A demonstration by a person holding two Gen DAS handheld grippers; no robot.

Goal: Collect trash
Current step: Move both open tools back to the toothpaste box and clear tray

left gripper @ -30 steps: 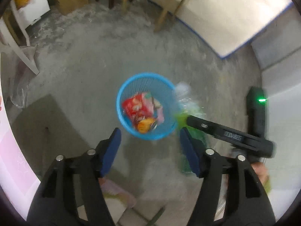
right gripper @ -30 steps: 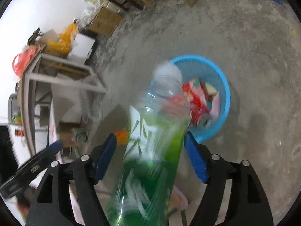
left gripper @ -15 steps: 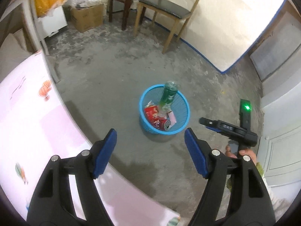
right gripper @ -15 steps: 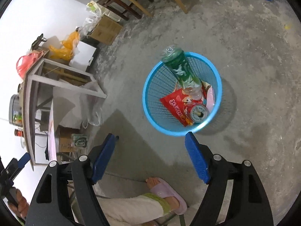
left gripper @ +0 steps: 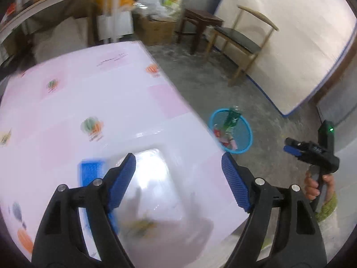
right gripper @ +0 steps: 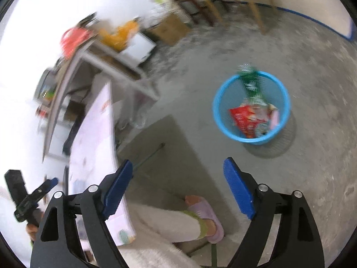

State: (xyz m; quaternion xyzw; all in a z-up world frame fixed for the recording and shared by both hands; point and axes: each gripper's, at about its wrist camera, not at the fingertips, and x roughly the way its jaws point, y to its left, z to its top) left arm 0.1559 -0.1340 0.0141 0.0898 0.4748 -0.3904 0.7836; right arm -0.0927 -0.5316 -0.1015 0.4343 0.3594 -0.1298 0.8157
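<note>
A blue mesh trash basket (left gripper: 246, 134) (right gripper: 219, 116) stands on the concrete floor. It holds a green plastic bottle (left gripper: 232, 119) (right gripper: 251, 84) leaning on its rim, a red snack bag (right gripper: 243, 120) and other wrappers. My left gripper (left gripper: 178, 174) is open and empty above a clear plastic container (left gripper: 154, 187) that lies on the pink table (left gripper: 78, 116). A blue flat item (left gripper: 90, 172) lies beside the container. My right gripper (right gripper: 178, 183) is open and empty above the floor, also seen in the left wrist view (left gripper: 290, 148).
A wooden chair (left gripper: 245, 42) and dark stool (left gripper: 200, 22) stand by the wall. A cardboard box (left gripper: 156, 30) and a shelf with bags (right gripper: 107, 44) are farther back. The person's leg and slippered foot (right gripper: 205, 214) are beside the table edge (right gripper: 104, 134).
The bottle left my right gripper and landed in the basket. Both grippers pulled back and up; my left one swung over the pink table above the clear container.
</note>
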